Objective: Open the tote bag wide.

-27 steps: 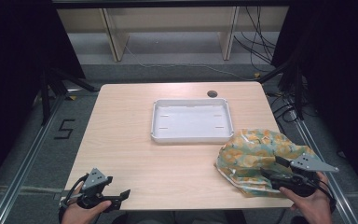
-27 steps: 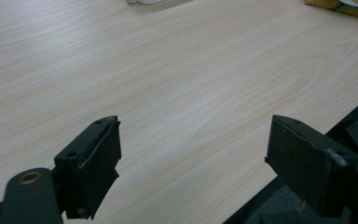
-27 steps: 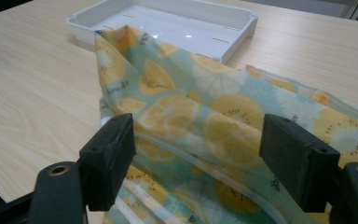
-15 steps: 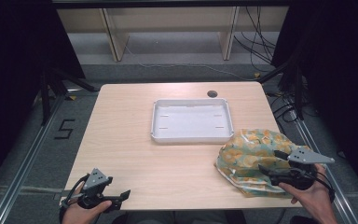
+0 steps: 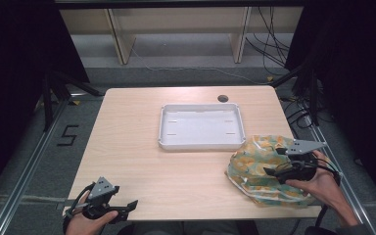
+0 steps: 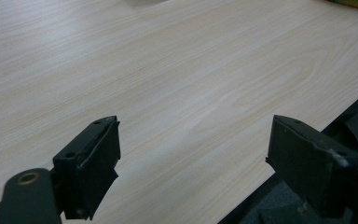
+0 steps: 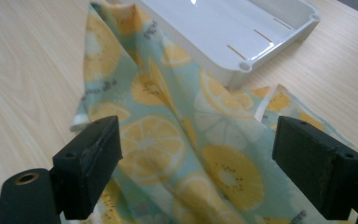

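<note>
Both hand-held grippers gape: right hand-held gripper point(image 5: 274, 172) seemingly above lemon-print cloth point(image 5: 257, 164).

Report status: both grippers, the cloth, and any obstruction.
Left gripper open, at near table edge. Right gripper open above lemon-print cloth, nothing gripped. Cloth crumpled beside white tray. Nothing in the way.

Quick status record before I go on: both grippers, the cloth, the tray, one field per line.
left gripper: open, nothing between the jaws, at the near left edge of the table
right gripper: open, over the cloth, jaws either side of a fold but not pressing on it
cloth: lemon-slice print, bunched at the near right of the table, its far edge against the tray
tray: white, empty, mid-table
</note>
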